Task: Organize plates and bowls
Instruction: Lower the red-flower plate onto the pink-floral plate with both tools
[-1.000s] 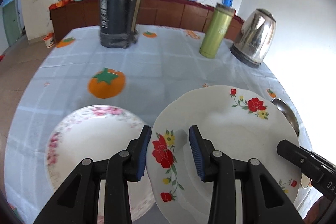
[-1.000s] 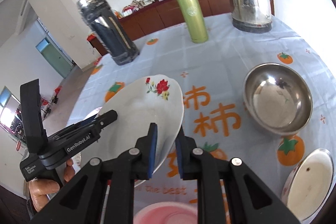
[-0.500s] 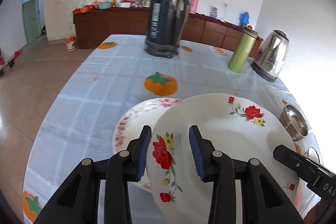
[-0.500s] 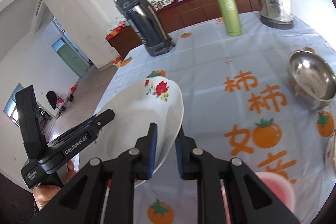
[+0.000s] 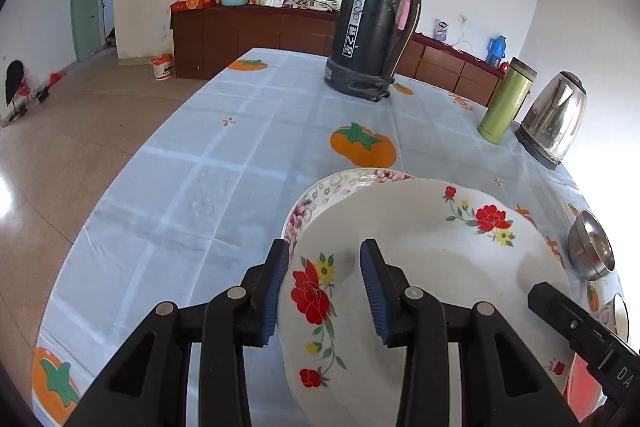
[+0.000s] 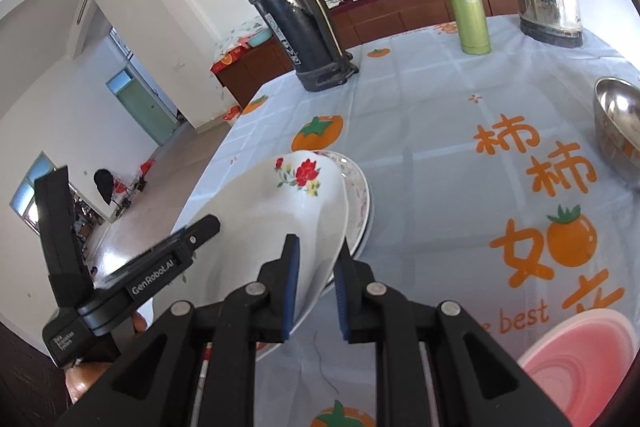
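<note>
A white plate with red flowers (image 5: 420, 259) hangs tilted above the table, held from two sides. My left gripper (image 5: 324, 287) is shut on its near rim by a red flower. My right gripper (image 6: 316, 283) is shut on the opposite rim of the same flowered plate (image 6: 272, 219). Directly under it, a pink-rimmed plate (image 5: 344, 183) lies flat on the tablecloth, mostly covered, with only its far edge showing. In the right wrist view this lower plate (image 6: 358, 187) peeks out to the right.
A tall black thermos (image 5: 376, 23), a green flask (image 5: 506, 103) and a steel kettle (image 5: 554, 119) stand at the back. A steel bowl (image 6: 618, 123) sits to the right and a pink bowl (image 6: 580, 359) near right. The table's left edge (image 5: 132, 163) drops to the floor.
Both grippers have carried the flowered plate leftward and a little lower. It now hangs over the pink-rimmed plate, which earlier lay beside it. Both grips are unchanged.
</note>
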### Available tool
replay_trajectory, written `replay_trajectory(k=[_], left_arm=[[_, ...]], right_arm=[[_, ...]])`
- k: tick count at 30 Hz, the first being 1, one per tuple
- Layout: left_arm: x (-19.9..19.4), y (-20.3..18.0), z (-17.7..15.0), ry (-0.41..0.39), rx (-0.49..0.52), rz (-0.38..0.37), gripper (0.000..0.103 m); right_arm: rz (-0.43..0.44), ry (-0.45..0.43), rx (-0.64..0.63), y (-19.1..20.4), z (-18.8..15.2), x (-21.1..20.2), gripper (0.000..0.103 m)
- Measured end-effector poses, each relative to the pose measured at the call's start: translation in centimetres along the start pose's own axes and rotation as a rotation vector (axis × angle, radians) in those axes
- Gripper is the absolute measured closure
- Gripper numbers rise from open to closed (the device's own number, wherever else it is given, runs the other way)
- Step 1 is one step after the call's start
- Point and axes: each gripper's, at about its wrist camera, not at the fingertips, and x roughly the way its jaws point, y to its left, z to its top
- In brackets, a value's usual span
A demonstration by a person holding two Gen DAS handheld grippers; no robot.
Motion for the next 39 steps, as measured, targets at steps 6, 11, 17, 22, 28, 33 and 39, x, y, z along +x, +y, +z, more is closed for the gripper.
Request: replay_trajectory(k=[6, 11, 17, 22, 28, 33, 39], left_arm=[[0.8, 0.3, -0.3, 0.006, -0.014, 0.012, 0.063], [1.1, 0.3, -0.4, -0.002, -0.005, 0.039, 0.063], [1.1, 0.2, -0.5, -0.015, 0.002, 0.050, 0.063], [1.0, -0.1, -0.5, -0.031, 0.011, 0.060, 0.063], [1.4, -0.5, -0.3, -0.032, 0.018, 0.070, 0.063], [1.7, -1.0, -0.3, -0.031, 0.029, 0.073, 0.063], [2.2, -1.3, 0.0, -0.026, 0.033, 0.081, 0.063]], right_arm=[[-0.013, -0.024, -0.029, 0.3, -0.2, 0.7, 0.086], [-0.007, -0.008, -0.017, 0.0, -0.5, 1.5, 0.086], [-0.004, -0.012, -0.019, -0.1, -0.7, 1.6, 0.086], [0.004, -0.004, 0.001, -0.5, -0.7, 1.9, 0.086], [-0.009, -0.016, 0.003, -0.8, -0.6, 2.1, 0.086], [-0.021, -0.021, 0.012, -1.1, -0.7, 1.8, 0.086], [-0.043, -0.026, 0.006, -1.2, -0.6, 2.1, 0.086]])
